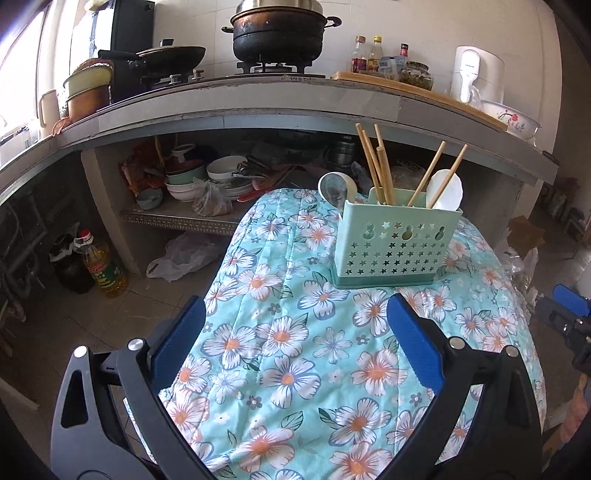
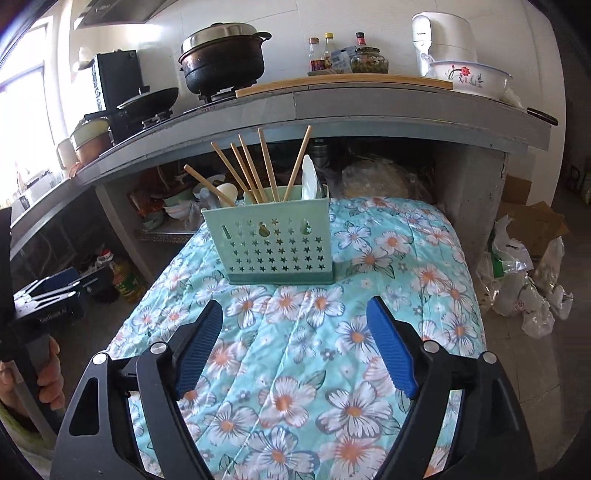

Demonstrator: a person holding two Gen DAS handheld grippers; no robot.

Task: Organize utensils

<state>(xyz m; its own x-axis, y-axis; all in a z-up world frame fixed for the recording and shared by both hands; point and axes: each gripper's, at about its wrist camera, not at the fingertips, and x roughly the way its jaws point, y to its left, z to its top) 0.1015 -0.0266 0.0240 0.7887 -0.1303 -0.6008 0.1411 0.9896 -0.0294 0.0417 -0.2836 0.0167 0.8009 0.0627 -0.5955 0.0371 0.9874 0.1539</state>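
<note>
The utensil holder (image 1: 397, 245) stands upright toward the far edge of the flower-patterned cloth (image 1: 280, 332), with chopsticks (image 1: 376, 166) and spoons (image 1: 445, 188) already standing in it. No loose utensil shows on the cloth, so the sorting step appears complete or nearly so. The left gripper (image 1: 295, 314) and the right gripper (image 2: 295, 317) both hang over the near part of the cloth, jaws wide and empty. Any further move calls for locating remaining utensils first. The kitchen counter (image 1: 258, 107) with its pot (image 1: 277, 33) lies behind the holder; nothing obstructs the approach.

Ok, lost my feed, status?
Left gripper open, empty. Right gripper open, empty. Chopsticks, spoons in green holder. Floral cloth bare ahead.
</note>
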